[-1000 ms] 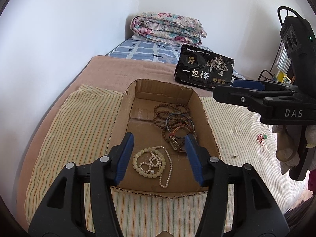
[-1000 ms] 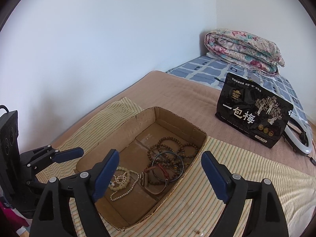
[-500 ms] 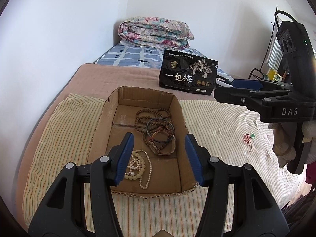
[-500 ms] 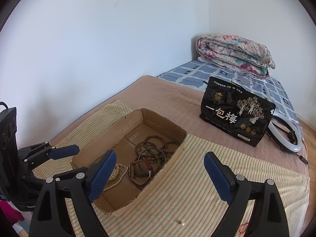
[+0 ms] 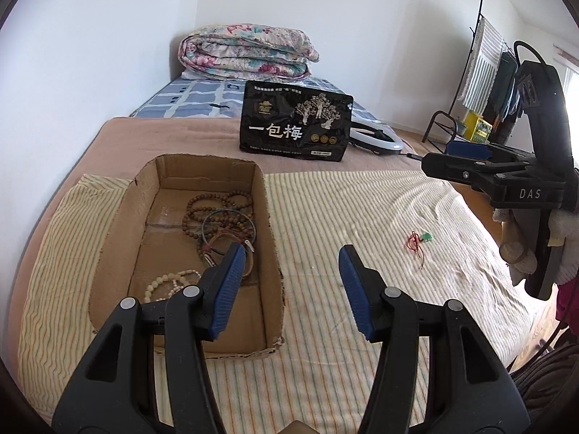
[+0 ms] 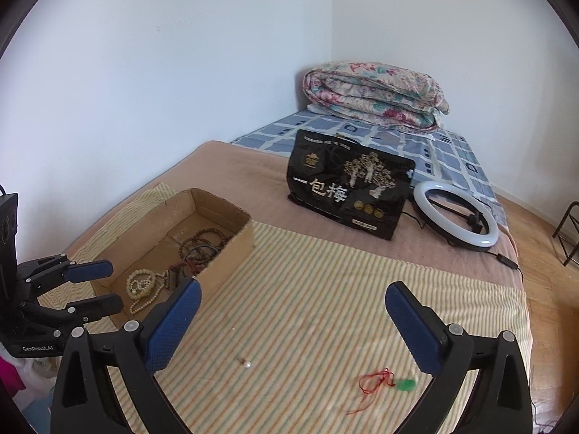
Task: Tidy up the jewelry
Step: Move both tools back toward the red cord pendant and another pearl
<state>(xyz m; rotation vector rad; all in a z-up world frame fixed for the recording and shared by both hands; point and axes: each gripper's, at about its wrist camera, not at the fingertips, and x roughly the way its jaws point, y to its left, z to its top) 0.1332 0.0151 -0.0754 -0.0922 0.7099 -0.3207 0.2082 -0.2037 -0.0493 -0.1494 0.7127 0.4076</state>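
A cardboard box (image 5: 271, 224) (image 6: 235, 249) on the striped cloth holds brown bead bracelets (image 5: 217, 206) (image 6: 206, 238), a dark bangle (image 5: 228, 228) and a pale bead necklace (image 5: 170, 282) (image 6: 143, 287). A green pendant on a red cord (image 5: 419, 240) (image 6: 383, 383) and a small pearl earring (image 6: 246, 363) lie loose on the cloth right of the box. My left gripper (image 5: 289, 293) (image 6: 90, 285) is open and empty by the box's right front corner. My right gripper (image 6: 289, 325) (image 5: 466, 155) is open and empty above the cloth, near the pendant.
A black snack bag (image 5: 296, 126) (image 6: 347, 188) stands behind the box. A ring light (image 6: 456, 217) lies to its right. A folded floral quilt (image 5: 246, 50) sits at the bed's head. A clothes rack (image 5: 481, 72) stands at far right. The bed's edge is at the right.
Both grippers moved right, away from over the box. The box has slid left in both views, and the pendant and earring have come into the right wrist view.
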